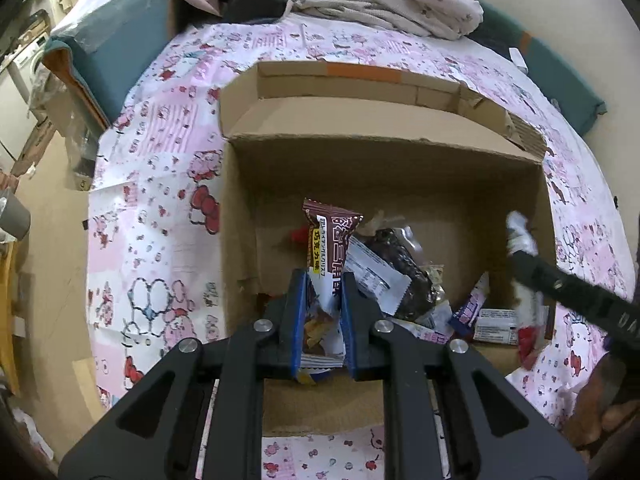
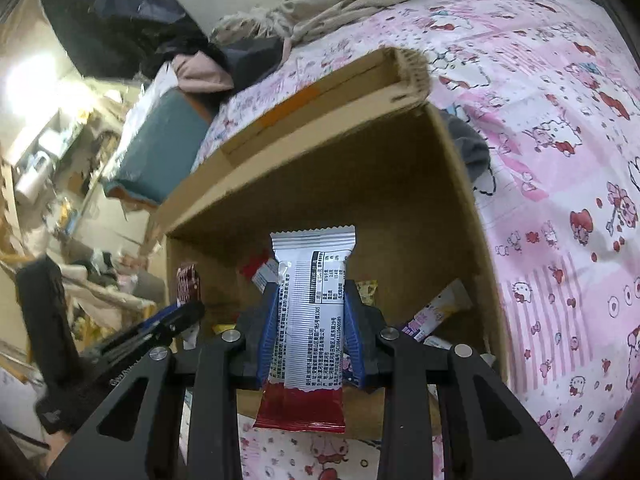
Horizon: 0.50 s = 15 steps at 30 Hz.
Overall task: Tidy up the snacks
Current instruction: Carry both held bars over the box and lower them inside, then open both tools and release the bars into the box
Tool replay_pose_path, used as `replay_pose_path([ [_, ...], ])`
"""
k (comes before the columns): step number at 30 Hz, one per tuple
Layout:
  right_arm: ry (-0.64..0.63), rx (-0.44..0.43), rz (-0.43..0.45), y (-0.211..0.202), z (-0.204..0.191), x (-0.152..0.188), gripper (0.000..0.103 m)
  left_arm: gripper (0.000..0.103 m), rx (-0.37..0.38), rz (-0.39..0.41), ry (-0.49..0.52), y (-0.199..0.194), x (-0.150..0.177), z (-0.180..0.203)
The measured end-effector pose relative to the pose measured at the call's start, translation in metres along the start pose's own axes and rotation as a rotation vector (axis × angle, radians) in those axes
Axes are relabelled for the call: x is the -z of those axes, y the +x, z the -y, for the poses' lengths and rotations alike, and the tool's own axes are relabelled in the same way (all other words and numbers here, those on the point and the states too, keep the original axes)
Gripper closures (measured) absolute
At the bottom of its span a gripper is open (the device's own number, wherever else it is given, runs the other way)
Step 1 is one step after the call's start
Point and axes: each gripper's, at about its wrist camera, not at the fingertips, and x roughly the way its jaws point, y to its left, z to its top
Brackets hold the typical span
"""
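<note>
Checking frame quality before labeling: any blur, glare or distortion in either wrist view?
Left wrist view: heavy fisheye bending, cardboard box sharp, the white-and-red packet in the right gripper smeared by motion. Right wrist view: box rim and room at left softly blurred, blown-out light at far left, packet text still readable.

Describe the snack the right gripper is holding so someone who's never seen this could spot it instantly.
Find the open cardboard box on the pink cartoon-print bedsheet. Just over its near edge, the right gripper pinches a long white-and-red snack packet, held lengthwise. Unlike the brown chocolate wafer packet in the left gripper, it shows a white back panel of fine print and a solid red end.
</note>
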Motion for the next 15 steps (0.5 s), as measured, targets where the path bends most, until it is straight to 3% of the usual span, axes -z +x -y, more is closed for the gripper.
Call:
replay_pose_path([
  [9,-0.003,0.028,-0.063,0.019,0.002,0.006,0.068,0.089,0.034,-0.026,0.031,0.009,0.004,0.014],
  [15,0.001,0.028,-0.052,0.015,0.003,0.005,0.068,0.088,0.030,-0.022,0.040,0.012,0.008,0.018],
])
